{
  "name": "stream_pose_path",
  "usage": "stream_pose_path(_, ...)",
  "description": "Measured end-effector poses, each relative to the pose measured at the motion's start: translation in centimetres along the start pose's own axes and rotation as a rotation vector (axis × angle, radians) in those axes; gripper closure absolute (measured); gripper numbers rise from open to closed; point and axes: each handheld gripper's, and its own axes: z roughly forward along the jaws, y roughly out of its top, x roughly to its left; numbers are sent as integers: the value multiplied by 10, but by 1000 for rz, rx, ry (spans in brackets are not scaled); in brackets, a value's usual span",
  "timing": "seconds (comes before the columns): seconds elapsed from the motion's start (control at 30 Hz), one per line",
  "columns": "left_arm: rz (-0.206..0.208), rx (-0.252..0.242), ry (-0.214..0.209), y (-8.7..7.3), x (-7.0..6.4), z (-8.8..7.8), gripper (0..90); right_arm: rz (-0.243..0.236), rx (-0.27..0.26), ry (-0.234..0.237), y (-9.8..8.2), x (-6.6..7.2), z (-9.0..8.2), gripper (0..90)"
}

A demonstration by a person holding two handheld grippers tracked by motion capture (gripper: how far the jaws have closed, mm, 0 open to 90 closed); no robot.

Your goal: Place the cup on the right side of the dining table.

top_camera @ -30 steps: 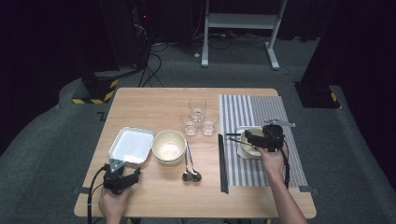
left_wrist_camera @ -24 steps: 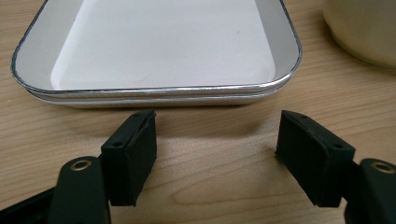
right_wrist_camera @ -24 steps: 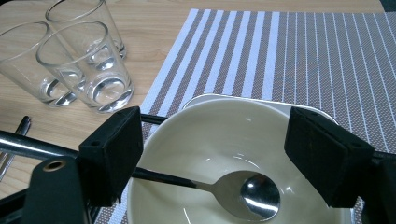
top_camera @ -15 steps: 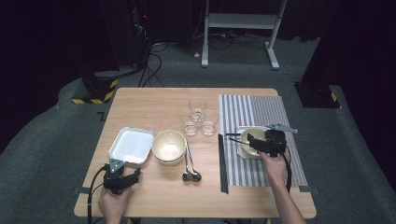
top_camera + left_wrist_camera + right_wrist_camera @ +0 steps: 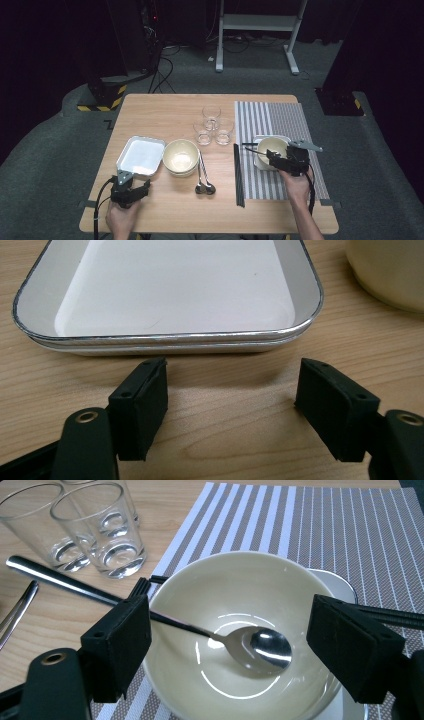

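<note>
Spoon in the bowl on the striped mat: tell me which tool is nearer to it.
Right. The right tool hangs open just over the bowl holding the spoon; the left tool sits across the table by the white tray.

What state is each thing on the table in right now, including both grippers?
Left gripper: open, empty, just short of the tray.
Right gripper: open, around the bowl.
Bowl on the mat: upright, spoon inside.
Spoon: lying in that bowl, handle over the rim.
Tray: empty.
Glasses: upright, empty.
Bowl beside the tray: upright, empty.
</note>
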Motion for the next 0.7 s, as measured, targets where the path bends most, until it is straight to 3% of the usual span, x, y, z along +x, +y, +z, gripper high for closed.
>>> stream_pose_path(0.33, -2, -2, 4, 0, 0, 0, 292, -7, -13, 61, -17, 0, -9, 222)
stream_pose_path(0.7, 0, -1, 4, 0, -1, 0, 292, -38, -59, 100, -29, 10, -21, 383)
